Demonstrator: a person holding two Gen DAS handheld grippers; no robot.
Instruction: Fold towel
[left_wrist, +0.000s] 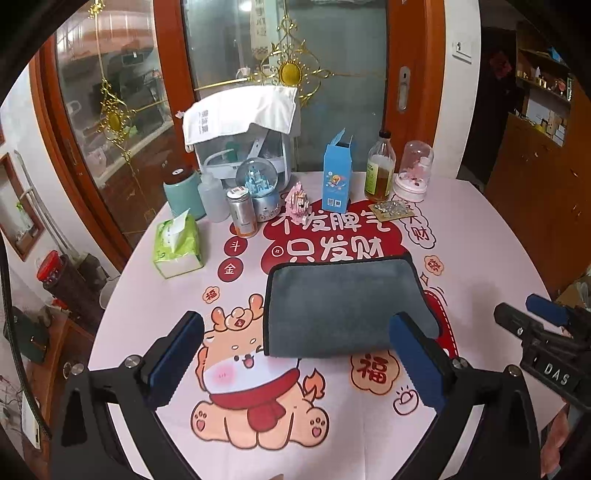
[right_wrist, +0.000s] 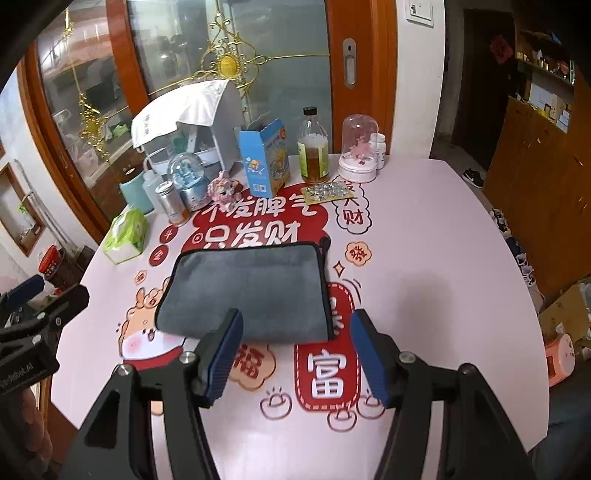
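A grey towel (left_wrist: 340, 306) with black edging lies folded into a flat rectangle on the pink printed table; it also shows in the right wrist view (right_wrist: 251, 291). My left gripper (left_wrist: 295, 354) is open and empty, hovering just before the towel's near edge, its right finger overlapping the near right corner in view. My right gripper (right_wrist: 295, 350) is open and empty, above the towel's near right corner. The right gripper also appears at the right edge of the left wrist view (left_wrist: 543, 332), and the left gripper at the left edge of the right wrist view (right_wrist: 33, 317).
Along the table's far side stand a tissue pack (left_wrist: 177, 243), a teal cup (left_wrist: 184, 192), a metal can (left_wrist: 242, 214), a snow globe (left_wrist: 258, 188), a blue carton (left_wrist: 336, 177), an oil bottle (left_wrist: 380, 170) and a glass dome (left_wrist: 413, 173). Wooden cabinets (right_wrist: 535, 184) stand to the right.
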